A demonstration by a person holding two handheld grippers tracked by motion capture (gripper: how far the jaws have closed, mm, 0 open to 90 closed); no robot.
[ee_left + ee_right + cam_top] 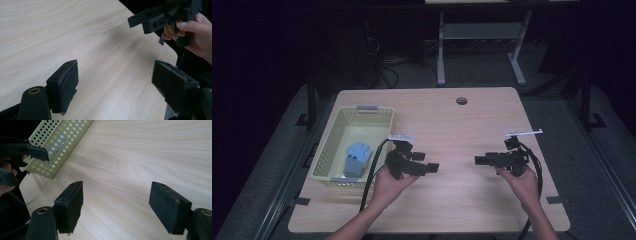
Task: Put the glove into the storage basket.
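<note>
Two hands hold black grippers low over a light wooden table (462, 130), with their jaws pointing at each other across a bare gap. My left gripper (432, 167) is open, and only table shows between its pads (68, 86). My right gripper (478, 160) is open too, with bare wood between its pads (71, 205). In the left gripper view the right gripper (140, 21) hangs at the upper right in a hand (195, 35). The right gripper view has the left gripper (37, 152) at its upper left.
A pale yellow perforated basket (327, 150) stands at the table's left and holds a blue object (357, 157); its wall (57, 145) lies close behind the left gripper. A round cable hole (461, 100) sits near the far edge. Dark floor and desk legs lie beyond.
</note>
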